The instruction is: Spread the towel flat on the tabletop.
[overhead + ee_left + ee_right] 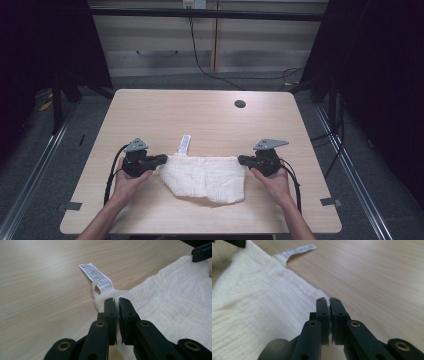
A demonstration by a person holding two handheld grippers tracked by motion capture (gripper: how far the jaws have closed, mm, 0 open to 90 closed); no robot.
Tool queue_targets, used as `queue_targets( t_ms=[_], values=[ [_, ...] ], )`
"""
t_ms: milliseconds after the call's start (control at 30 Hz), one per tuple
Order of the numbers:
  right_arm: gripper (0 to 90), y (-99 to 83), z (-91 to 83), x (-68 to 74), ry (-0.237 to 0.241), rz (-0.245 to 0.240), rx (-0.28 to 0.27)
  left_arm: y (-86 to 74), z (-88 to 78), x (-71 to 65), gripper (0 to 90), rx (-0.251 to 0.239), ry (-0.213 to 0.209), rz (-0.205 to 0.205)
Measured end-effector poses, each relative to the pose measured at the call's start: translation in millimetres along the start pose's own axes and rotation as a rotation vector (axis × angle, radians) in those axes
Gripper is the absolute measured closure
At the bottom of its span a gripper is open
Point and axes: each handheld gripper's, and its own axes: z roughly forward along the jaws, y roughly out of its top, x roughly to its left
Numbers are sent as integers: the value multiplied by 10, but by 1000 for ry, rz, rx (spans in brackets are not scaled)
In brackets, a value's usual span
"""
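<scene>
Both grippers pinch the white cloth (206, 178): the left gripper (161, 159) clamps its jaws on the corner beside the printed label (185, 143), the right gripper (243, 160) clamps on the opposite corner, and the cloth hangs stretched between them, sagging onto the wooden table (200, 112) near the person's edge.

Left gripper (161, 159) and right gripper (243, 160), jaws clamped, facing inward.
</scene>
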Motion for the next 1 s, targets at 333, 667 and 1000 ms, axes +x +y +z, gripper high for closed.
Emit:
queue_targets(
  t_ms=[333,667,1000],
  values=[
    [871,295,-171,-38,-2,-12,-81,287,-153,-51,853,-78,-26,18],
    [872,822,-347,-117,-27,-39,-150,806,-405,50,855,-163,34,48],
    [875,1422,-441,-234,-44,-48,-211,1356,-540,199,856,-203,99,69]
  ],
)
